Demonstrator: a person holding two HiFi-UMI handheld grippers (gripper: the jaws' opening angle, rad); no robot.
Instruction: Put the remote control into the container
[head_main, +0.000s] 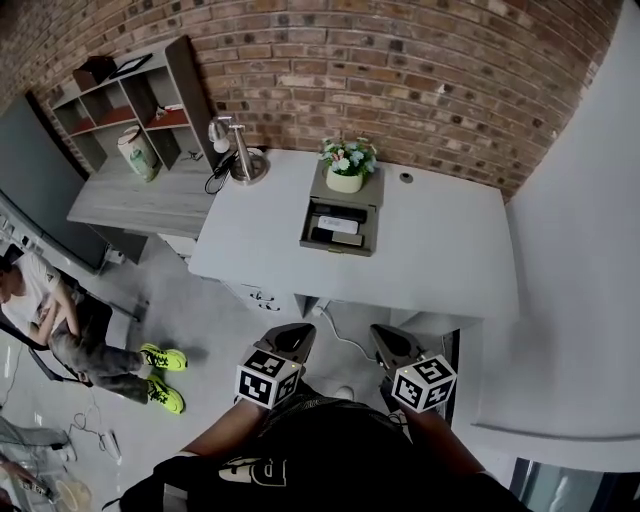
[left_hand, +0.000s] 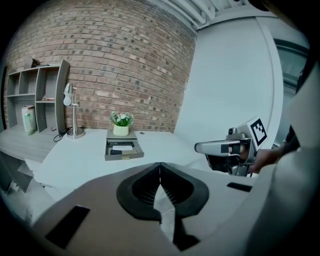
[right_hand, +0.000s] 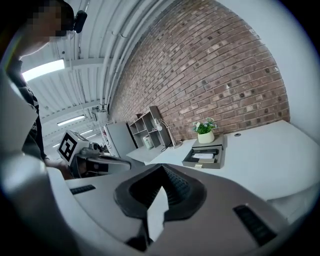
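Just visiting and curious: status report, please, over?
Left gripper and right gripper: jaws shut, empty, short of white desk. Grey drawer-like container holds flat black and white items. Nothing in the way.

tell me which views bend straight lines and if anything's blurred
Head view: mild bend, wall curves, sharp, soft even light. Left gripper view: strong fisheye, black corners, wall bulges. Right gripper view: same fisheye, mosaic patch top left.

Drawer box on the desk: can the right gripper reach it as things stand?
Probably not yet: the right gripper, jaws shut, hangs short of the desk, and the drawer box sits well back on it. Nothing blocks the way.
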